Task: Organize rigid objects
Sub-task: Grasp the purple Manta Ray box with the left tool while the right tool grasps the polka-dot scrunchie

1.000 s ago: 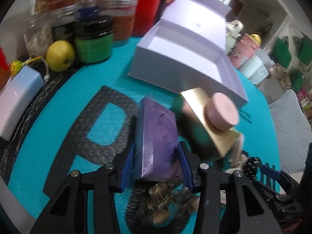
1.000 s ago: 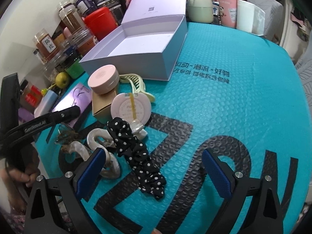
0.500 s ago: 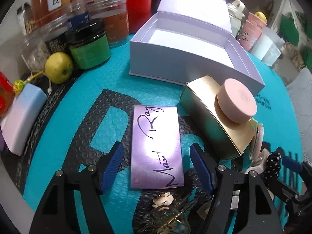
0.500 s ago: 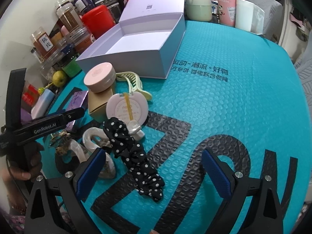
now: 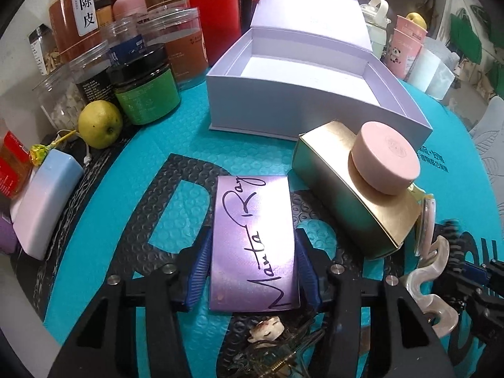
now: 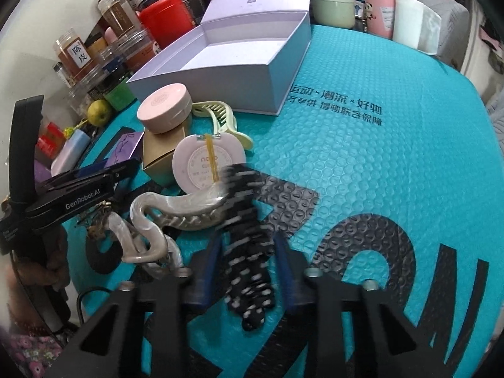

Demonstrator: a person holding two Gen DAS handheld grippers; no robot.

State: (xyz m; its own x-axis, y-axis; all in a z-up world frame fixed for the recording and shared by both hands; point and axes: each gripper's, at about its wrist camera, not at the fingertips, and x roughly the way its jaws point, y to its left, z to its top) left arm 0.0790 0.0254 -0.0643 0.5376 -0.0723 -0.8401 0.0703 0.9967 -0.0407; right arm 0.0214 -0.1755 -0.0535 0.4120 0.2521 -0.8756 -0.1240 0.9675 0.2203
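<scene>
While closing, purple box (image 5: 254, 245) (flat) between fingers (image 5: 199, 266).

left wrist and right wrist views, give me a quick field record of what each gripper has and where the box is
left gripper: closing, fingers at both long edges of the flat purple box
right gripper: closing, fingers around the black polka-dot scrunchie
open lavender box: empty, lid up, behind the gold box
pink round case: lying on the gold box
surface: teal mat
</scene>
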